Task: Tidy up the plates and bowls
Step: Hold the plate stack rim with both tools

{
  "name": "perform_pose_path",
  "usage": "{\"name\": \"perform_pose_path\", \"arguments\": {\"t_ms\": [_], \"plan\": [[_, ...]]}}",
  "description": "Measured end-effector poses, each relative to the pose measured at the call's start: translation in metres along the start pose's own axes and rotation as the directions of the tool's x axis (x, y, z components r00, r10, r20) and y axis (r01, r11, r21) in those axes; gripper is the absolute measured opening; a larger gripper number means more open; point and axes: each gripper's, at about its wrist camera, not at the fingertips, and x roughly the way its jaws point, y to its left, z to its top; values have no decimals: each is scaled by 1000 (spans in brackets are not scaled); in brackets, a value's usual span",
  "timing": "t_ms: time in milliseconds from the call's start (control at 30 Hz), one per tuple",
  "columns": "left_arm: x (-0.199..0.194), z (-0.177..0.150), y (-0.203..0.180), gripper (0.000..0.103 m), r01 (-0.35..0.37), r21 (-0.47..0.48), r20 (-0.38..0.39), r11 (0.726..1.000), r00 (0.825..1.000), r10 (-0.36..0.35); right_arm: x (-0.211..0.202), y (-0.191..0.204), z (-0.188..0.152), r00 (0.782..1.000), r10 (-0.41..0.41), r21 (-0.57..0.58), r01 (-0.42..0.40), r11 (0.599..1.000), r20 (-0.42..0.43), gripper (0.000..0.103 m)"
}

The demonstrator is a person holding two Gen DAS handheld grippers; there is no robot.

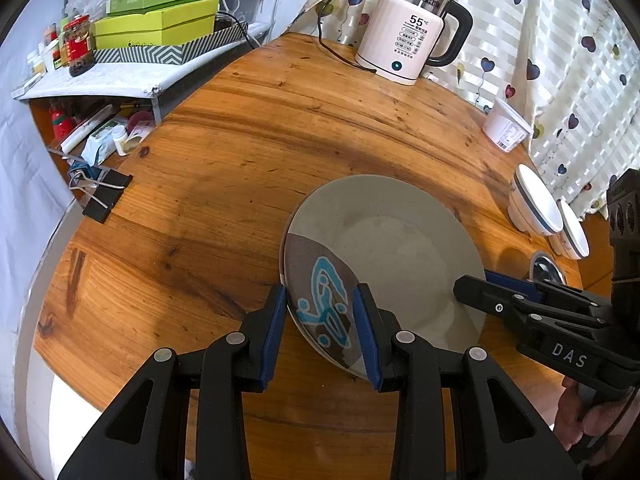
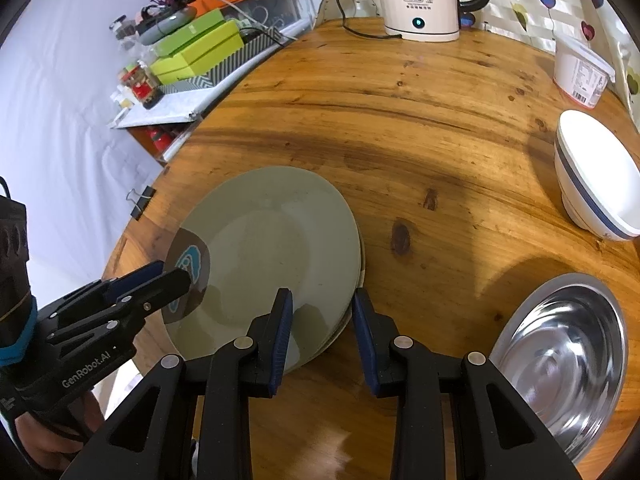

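From the left wrist, the left claw (image 1: pixel 320 332) stood narrowly parted astride the patterned near rim of the round grey-green ceramic plate (image 1: pixel 396 248), which sat atop another on the round wooden tabletop (image 1: pixel 248 152); whether its pads pressed I could not tell. From the right wrist, the right claw (image 2: pixel 322 338) straddled the plate's opposite rim likewise, grip uncertain. Stiff, glazed, slippery and breakable, it probably wanted pinching at both rims.

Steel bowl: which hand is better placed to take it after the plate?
Right. The steel bowl lies just beside the right gripper; the left gripper is at the plate rim farthest from it.
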Motion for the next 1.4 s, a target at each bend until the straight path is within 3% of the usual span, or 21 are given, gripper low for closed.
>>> {"name": "perform_pose_path", "arguments": {"t_ms": [533,1400], "plan": [[6,2,5,36,-6,-17,3,1000,1000,6,-6,1,0,999,-21,-27,22,999,50,28],[8,7,6,36,-16,-22,16,1000,1000,17,-3,0,3,999,-1,-11,1,1000,48,25]]}}
